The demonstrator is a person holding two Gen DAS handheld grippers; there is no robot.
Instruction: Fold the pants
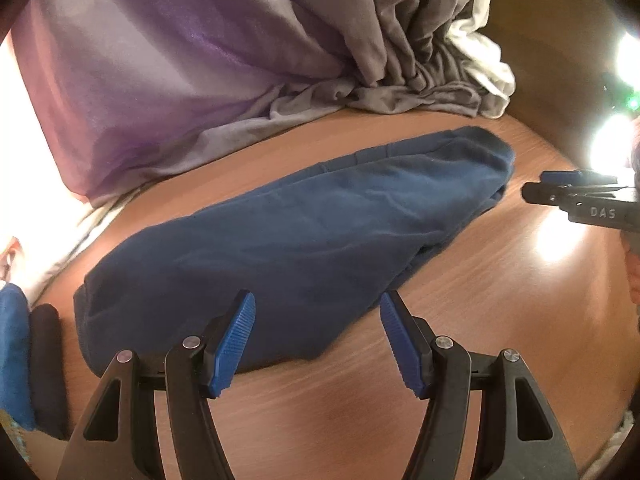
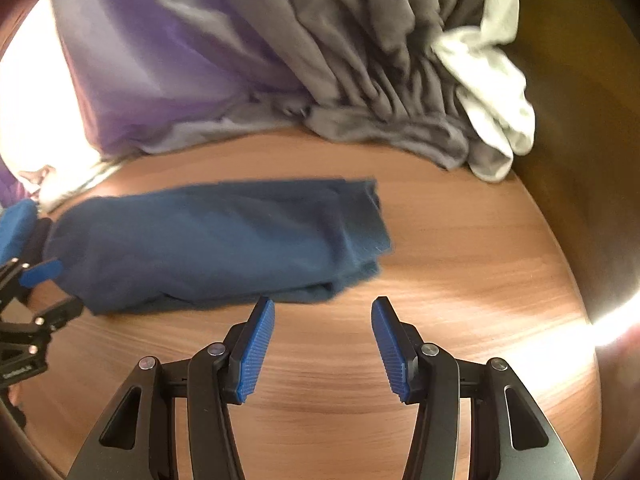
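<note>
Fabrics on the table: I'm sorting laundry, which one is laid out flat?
The blue pants, lying flat on the wood. The grey cloth and white cloth behind are bunched in heaps.

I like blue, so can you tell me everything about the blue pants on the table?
The blue pants look soft and thick, like sweatpants. They lie flat on the wooden table, folded lengthwise into one long strip with layered edges at one end. A few light wrinkles show. Neither the left tool nor the right tool holds them; both are open and empty.
</note>
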